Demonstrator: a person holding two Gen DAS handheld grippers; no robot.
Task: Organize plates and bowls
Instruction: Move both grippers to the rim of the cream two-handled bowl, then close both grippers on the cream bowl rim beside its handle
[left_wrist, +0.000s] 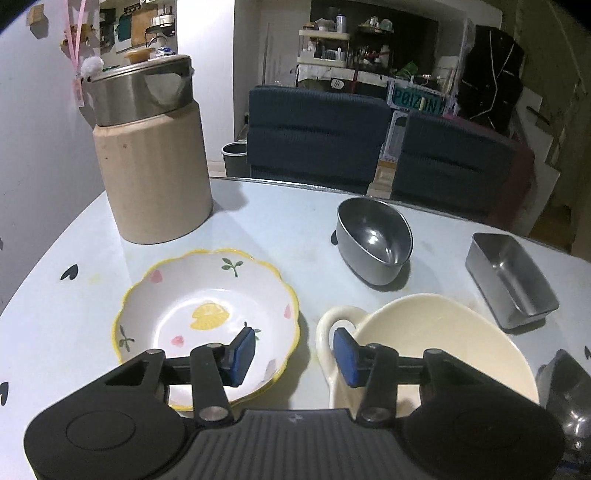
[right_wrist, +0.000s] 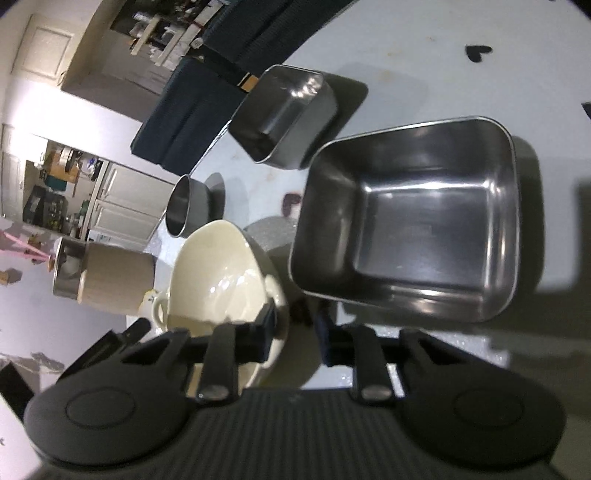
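**Desk:** Steel and ceramic all over the pale blue table (left_wrist: 277, 229). How far has the tidying got?

**Photographer:** Barely begun, by the look of it. Nothing is stacked. A white scalloped plate with a lemon print and yellow rim (left_wrist: 207, 306) lies toward the near edge, and a cream ceramic bowl with a loop handle (left_wrist: 436, 332) sits just beside it. A round steel bowl (left_wrist: 373, 240) stands toward the far edge, with a small rectangular steel tin (left_wrist: 513, 280) off to its right. A large rectangular steel tray (right_wrist: 406, 229) sits alone beside the cream bowl. All five are still to be gathered.

**Desk:** And the grippers?

**Photographer:** The left gripper (left_wrist: 295, 356) hangs with its jaws apart, clamped on nothing, one pad over the plate and the other at the cream bowl's handle. The right gripper (right_wrist: 295, 336) straddles that bowl's rim; whether its pads pinch cannot be told.

**Desk:** Any lettering?

**Photographer:** Only a teal sign (left_wrist: 417, 99) beyond the chairs, reading "POIZON". A beige canister with a steel lid (left_wrist: 155, 166) carries no legible label.
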